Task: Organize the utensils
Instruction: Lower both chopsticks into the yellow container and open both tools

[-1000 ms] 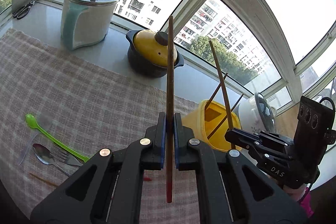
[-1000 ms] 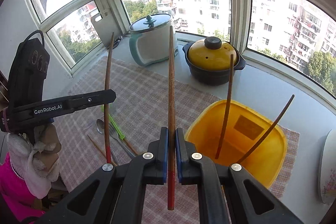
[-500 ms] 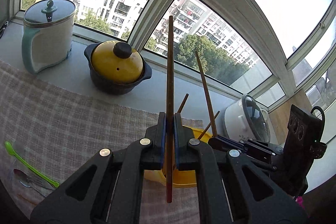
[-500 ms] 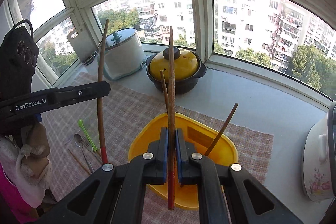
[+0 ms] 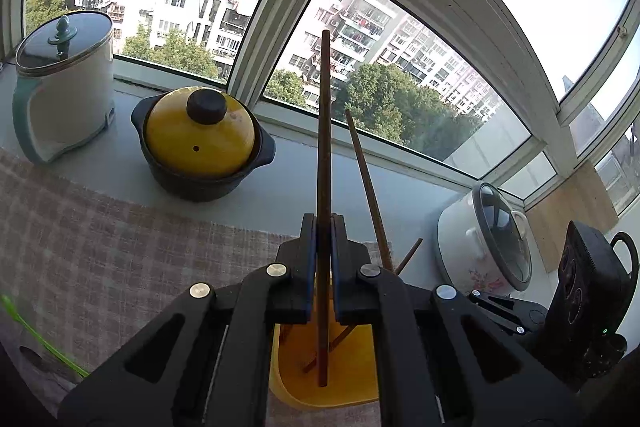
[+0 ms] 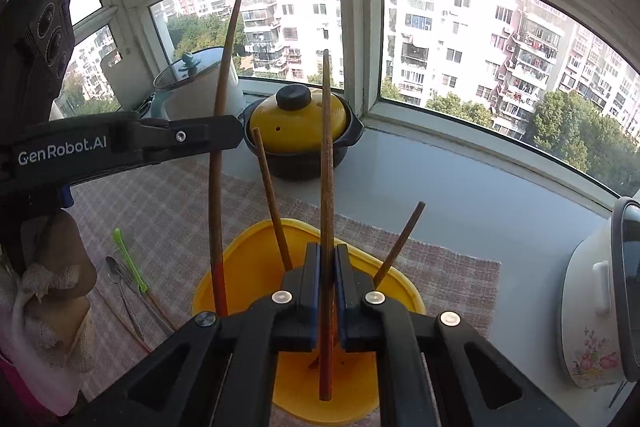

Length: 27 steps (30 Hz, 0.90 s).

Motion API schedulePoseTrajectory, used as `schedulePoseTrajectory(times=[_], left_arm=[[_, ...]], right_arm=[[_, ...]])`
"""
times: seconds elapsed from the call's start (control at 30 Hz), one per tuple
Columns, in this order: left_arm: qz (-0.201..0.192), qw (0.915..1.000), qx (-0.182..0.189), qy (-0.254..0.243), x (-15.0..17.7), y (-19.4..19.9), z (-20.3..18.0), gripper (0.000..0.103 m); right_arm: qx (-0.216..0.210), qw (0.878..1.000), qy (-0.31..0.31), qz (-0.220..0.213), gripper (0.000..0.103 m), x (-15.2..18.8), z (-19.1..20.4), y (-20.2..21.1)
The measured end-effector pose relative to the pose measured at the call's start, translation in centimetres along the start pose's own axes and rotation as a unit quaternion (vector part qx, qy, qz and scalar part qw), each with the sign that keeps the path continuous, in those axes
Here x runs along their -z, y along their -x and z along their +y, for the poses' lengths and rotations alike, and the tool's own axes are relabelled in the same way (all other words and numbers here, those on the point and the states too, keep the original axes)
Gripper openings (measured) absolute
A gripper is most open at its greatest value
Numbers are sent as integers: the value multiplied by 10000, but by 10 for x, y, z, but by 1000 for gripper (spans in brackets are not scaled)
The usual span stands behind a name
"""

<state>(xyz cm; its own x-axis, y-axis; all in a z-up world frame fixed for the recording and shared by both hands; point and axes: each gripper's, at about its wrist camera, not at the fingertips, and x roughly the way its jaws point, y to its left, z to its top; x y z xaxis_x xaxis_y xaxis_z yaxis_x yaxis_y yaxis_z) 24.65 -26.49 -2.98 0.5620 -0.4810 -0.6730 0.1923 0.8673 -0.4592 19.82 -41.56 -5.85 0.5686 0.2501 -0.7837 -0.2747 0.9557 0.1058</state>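
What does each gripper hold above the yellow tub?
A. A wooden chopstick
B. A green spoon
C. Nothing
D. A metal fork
A: the left gripper and the right gripper are each shut on a wooden chopstick over the yellow tub.

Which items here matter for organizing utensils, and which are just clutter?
In play: left chopstick, right chopstick, yellow bin, two chopsticks leaning in it, green spoon, metal spoon.

Lying about: yellow-lidded pot, kettle, floral cooker, checked cloth.
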Motion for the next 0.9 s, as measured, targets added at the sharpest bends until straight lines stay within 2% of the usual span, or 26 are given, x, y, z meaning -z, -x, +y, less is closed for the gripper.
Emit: schedulePoseTrajectory(times=[0.4,0.9], left_arm=[[166,9997,-70,-172,11,-12,-8,4],[76,9979,-331,-551,25,-4,-13,4]], right_arm=[[-19,9999,-160,-6,4,5,-13,-5],[-137,9992,-376,62,4,6,-21,-13]])
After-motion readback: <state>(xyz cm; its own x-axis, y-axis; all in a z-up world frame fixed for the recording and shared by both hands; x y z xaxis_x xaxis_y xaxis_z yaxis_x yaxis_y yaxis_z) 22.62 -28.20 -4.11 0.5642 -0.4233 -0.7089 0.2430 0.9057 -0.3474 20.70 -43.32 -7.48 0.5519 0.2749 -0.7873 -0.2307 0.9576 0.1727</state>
